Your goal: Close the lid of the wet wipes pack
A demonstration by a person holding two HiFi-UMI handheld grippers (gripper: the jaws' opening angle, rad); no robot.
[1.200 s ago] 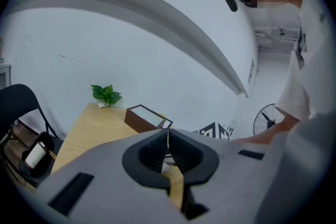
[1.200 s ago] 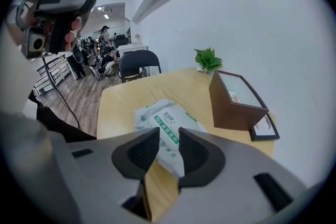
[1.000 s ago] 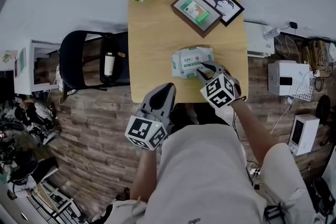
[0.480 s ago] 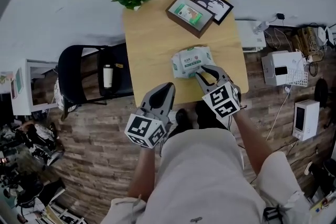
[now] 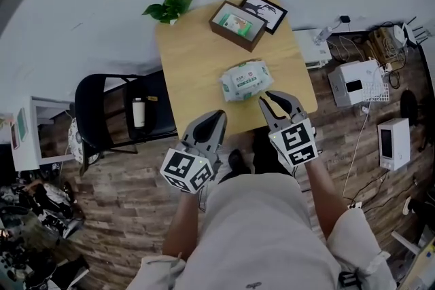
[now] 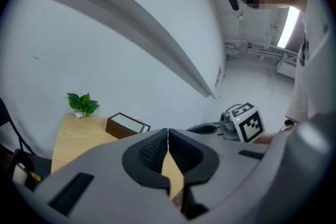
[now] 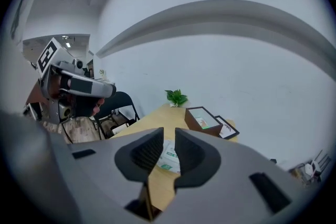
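The wet wipes pack (image 5: 246,79) lies on the wooden surface (image 5: 194,58), right of its middle and closer to the near edge than the far one. Its green-labelled top faces up and looks flat. The right gripper (image 5: 275,100) hangs just short of the pack's near right corner, over the near edge of the surface, and does not touch the pack. In the right gripper view the pack (image 7: 169,158) shows through the narrow gap of the right gripper (image 7: 168,139), lying beyond the tips. The jaws stand a little apart with nothing between the pads, and they have just been closing. The left gripper (image 5: 216,117) sits at the near edge, left of the pack and well apart from it. Its jaws are pressed together on nothing, as the left gripper view shows (image 6: 168,136).

A second ago the right gripper's tips rested on the pack's near right corner with the jaws wider. Since then the gripper has drawn back towards the person and lifted clear. The pack keeps its place on the surface, and the left gripper has shifted only slightly.
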